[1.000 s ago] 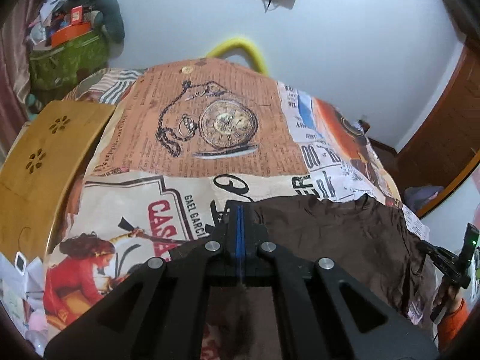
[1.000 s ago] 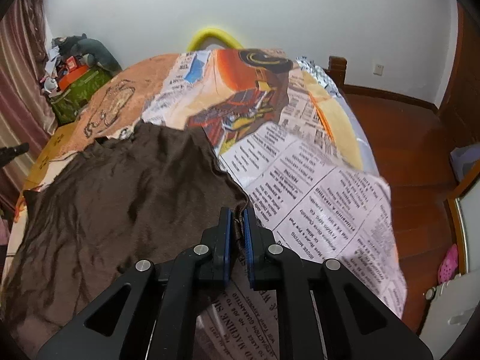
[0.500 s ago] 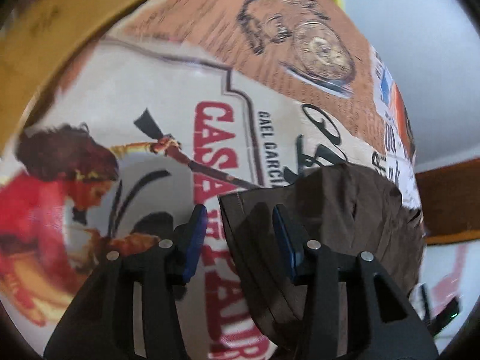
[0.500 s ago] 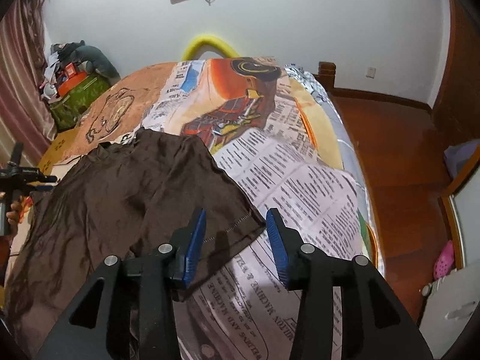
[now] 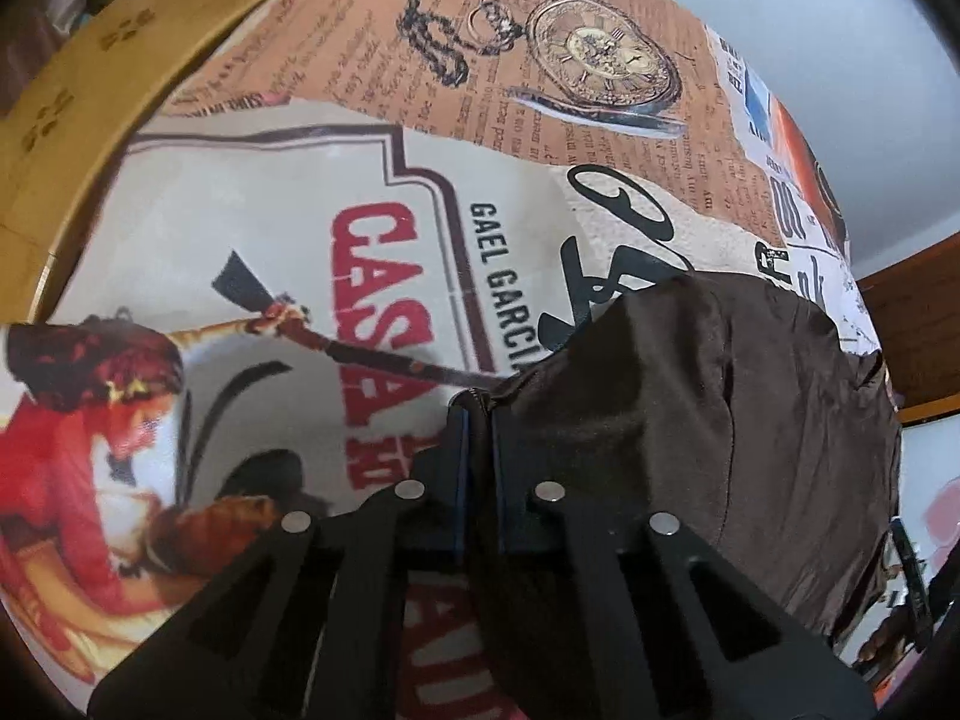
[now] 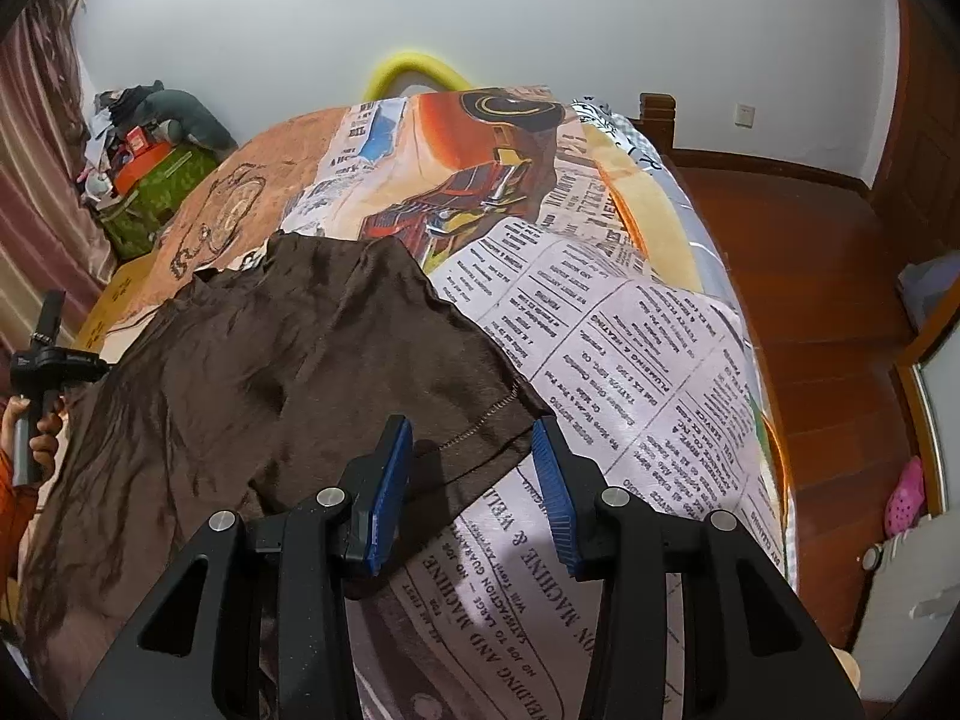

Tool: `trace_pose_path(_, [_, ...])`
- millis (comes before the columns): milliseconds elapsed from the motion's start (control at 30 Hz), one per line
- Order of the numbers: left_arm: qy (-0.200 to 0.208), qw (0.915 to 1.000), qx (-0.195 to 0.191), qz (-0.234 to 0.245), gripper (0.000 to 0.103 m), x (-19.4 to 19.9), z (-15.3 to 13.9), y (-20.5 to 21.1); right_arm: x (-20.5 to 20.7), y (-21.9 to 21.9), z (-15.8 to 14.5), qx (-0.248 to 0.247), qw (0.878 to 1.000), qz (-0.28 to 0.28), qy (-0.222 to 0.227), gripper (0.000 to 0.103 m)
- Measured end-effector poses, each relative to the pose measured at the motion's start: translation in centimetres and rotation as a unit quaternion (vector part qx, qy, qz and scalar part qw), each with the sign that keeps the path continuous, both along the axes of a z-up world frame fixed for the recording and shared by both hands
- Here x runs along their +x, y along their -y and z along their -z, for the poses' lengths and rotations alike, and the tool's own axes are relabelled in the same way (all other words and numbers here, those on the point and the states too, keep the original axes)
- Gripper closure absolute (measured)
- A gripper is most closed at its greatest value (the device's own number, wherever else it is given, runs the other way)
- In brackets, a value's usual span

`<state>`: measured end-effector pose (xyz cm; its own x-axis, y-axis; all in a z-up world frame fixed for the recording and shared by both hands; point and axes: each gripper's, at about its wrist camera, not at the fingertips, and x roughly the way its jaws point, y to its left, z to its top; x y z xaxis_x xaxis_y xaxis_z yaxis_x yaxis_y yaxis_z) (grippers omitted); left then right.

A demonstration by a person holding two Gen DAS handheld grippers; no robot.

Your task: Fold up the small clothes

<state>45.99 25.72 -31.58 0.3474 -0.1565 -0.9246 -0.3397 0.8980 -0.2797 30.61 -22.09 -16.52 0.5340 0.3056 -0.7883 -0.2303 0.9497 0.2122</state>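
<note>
A dark brown garment [image 6: 252, 372] lies spread on a bed covered with a printed newspaper-collage sheet [image 6: 630, 348]. In the left wrist view my left gripper [image 5: 477, 414] is shut on a corner of the brown garment [image 5: 708, 420], which rises in a fold to the right of the fingers. In the right wrist view my right gripper [image 6: 474, 450] is open, its blue pads either side of the garment's stitched hem corner [image 6: 492, 420], just above it. The hand holding the left gripper [image 6: 36, 372] shows at the far left.
A wooden board [image 5: 72, 120] lies along the bed's left edge. A pile of clutter with a green box [image 6: 156, 180] stands at the far left corner. A yellow curved headboard tube [image 6: 414, 69] is at the far end. Wooden floor [image 6: 810, 312] lies to the right.
My left gripper has shut on the garment's corner after being open half a second ago. My right gripper let go of the hem a second ago and stays open above it.
</note>
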Motion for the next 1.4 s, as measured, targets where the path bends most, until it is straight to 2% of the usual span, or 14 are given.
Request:
trace_pose_path(67, [0.002, 0.9998, 0.017, 0.003, 0.098, 0.0, -0.9, 0.3, -0.2, 0.3, -0.3, 0.003, 1.000, 0.001, 0.002, 0.065])
trace_pose_path(167, [0.032, 0.9978, 0.056, 0.014, 0.098, -0.3, -4.0, 1.2, -0.3, 0.9, -0.8, 0.009, 1.000, 0.004, 0.009, 0.065])
trace_pose_path(300, [0.088, 0.9928, 0.075, 0.031, 0.098, -0.4, -9.4, 3.3, -0.4, 1.6, -1.2, 0.018, 1.000, 0.009, 0.013, 0.065])
trace_pose_path(467, [0.110, 0.9880, 0.076, 0.077, 0.098, 0.5, -12.4, 7.7, -0.9, 2.0, -1.4, 0.025, 0.999, 0.008, 0.018, 0.065])
trace_pose_path(667, [0.091, 0.9827, 0.092, 0.133, 0.098, 1.7, -10.9, 14.1, -1.4, 2.7, -1.8, 0.038, 0.999, 0.007, 0.024, 0.065])
trace_pose_path(767, [0.067, 0.9870, 0.052, 0.137, 0.098, 2.6, -9.1, 15.1, -1.5, 2.9, -1.7, 0.046, 0.999, 0.006, 0.020, 0.065])
trace_pose_path(900, [0.060, 0.9872, 0.063, 0.133, 0.097, 2.7, -8.9, 15.6, -1.8, 2.8, -1.6, 0.034, 0.999, -0.008, 0.020, 0.065])
trace_pose_path(1000, [0.072, 0.9846, 0.086, 0.134, 0.089, 2.3, -10.0, 15.3, -1.9, 2.6, -1.5, 0.017, 1.000, -0.013, 0.021, 0.065])
trace_pose_path(1133, [0.088, 0.9832, 0.107, 0.119, 0.071, 1.4, -11.0, 13.9, -1.5, 2.5, -1.0, 0.021, 1.000, -0.013, 0.016, 0.065])
trace_pose_path(1267, [0.091, 0.9801, 0.141, 0.107, 0.055, -0.1, -10.4, 12.3, -0.8, 1.7, -0.7, 0.020, 1.000, -0.020, 0.014, 0.065])
trace_pose_path(1400, [0.064, 0.9775, 0.169, 0.108, 0.053, -1.3, -8.0, 11.1, 0.4, 0.9, 0.0, -0.002, 1.000, -0.016, 0.008, 0.065])
